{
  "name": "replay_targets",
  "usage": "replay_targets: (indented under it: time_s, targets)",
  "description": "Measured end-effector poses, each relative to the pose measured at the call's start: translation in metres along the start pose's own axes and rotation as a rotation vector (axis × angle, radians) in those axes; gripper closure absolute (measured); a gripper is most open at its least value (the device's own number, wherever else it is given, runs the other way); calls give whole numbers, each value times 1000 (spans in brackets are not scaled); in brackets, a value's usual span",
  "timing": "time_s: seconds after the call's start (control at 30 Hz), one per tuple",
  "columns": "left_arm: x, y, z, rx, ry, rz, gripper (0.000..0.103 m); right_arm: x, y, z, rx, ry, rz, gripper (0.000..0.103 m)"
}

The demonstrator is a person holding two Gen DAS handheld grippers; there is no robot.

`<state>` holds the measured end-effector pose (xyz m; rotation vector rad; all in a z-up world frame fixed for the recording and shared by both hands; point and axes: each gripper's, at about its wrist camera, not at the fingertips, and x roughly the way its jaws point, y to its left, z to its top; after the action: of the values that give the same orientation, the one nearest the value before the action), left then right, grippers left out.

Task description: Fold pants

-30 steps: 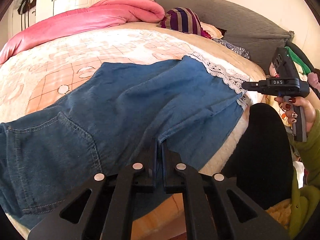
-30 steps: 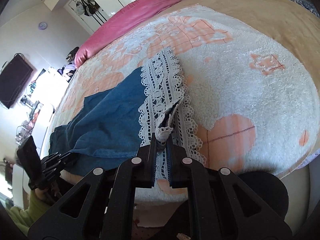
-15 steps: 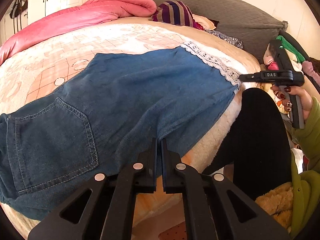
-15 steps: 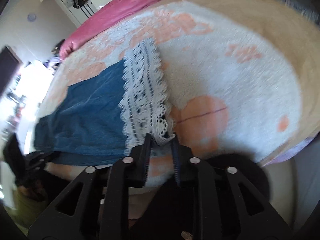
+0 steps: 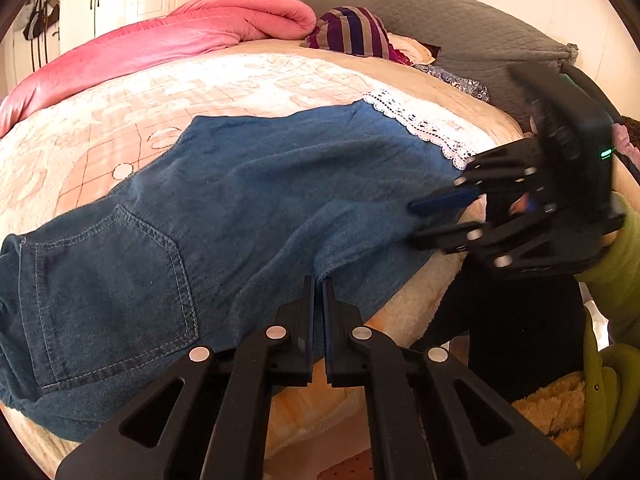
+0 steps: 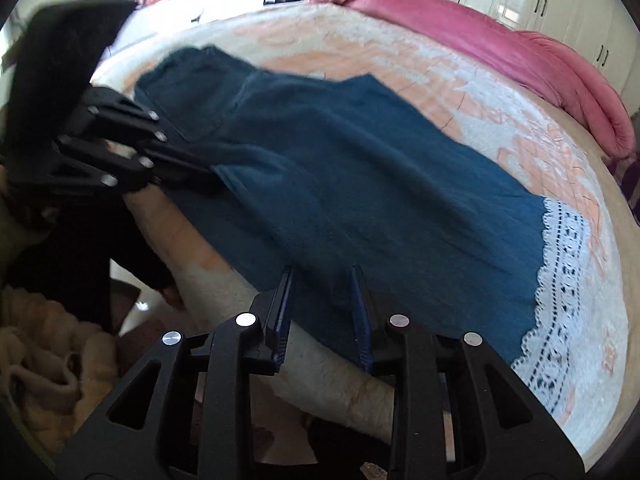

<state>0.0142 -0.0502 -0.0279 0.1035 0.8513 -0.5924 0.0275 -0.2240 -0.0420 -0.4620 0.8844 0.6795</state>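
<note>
- Pants (image 5: 248,200) lie spread lengthwise on the bed (image 5: 168,92), on the patterned fleece blanket, back pocket (image 5: 108,296) up; near edge hangs slightly over the bed's side. Waist end sits at frame-left in the left wrist view, lace hem (image 5: 424,128) far right.
- Left gripper (image 5: 319,284): fingers pressed together, pinching the near edge of the denim about mid-length. Looks like an anchor hold.
- Right gripper (image 6: 322,280): fingers a narrow gap apart, just been closing a bit, nothing clamped. In its own view the denim edge lies between and under the tips, but the pads don't press on it. Motion blur in both views.
- Lace hem (image 6: 560,280) lies flat on the blanket, free of either gripper, off to the right of the right fingers.
- Step in hand, my read: legs already laid out and smoothed; right gripper is going for a fresh grasp on the near edge, between the left gripper and the hem.
- Next move calls for: seat the right fingers over the edge, close fully on the fabric, check both layers are caught if the legs are stacked (can't tell from here).
- Then lift and carry together to fold; which way, can't say.
- Pink duvet (image 5: 168,36) well apart, no obstruction.
</note>
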Motion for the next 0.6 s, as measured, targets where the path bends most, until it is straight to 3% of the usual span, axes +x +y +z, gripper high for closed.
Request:
replay_targets:
  time_s: [0.03, 0.23, 0.4, 0.43, 0.53, 0.6]
  targets:
    - [0, 1, 0, -3, 2, -6, 100, 1, -5, -1, 17, 15, 12, 102]
    - [-6, -2, -7, -3, 28, -64, 100, -10, -2, -11, 7, 35, 96, 103]
    - [-4, 1, -15, -33, 53, -56, 99, -3, -7, -13, 45, 62, 131, 98]
    - [-12, 3, -16, -52, 35, -65, 94, -9, -9, -14, 62, 51, 150, 91]
    - [-42, 11, -19, -98, -24, -51, 65, -34, -16, -14, 86, -14, 167, 77]
    - [-63, 23, -21, -138, -71, 2, 59, -46, -25, -12, 115, -66, 156, 68]
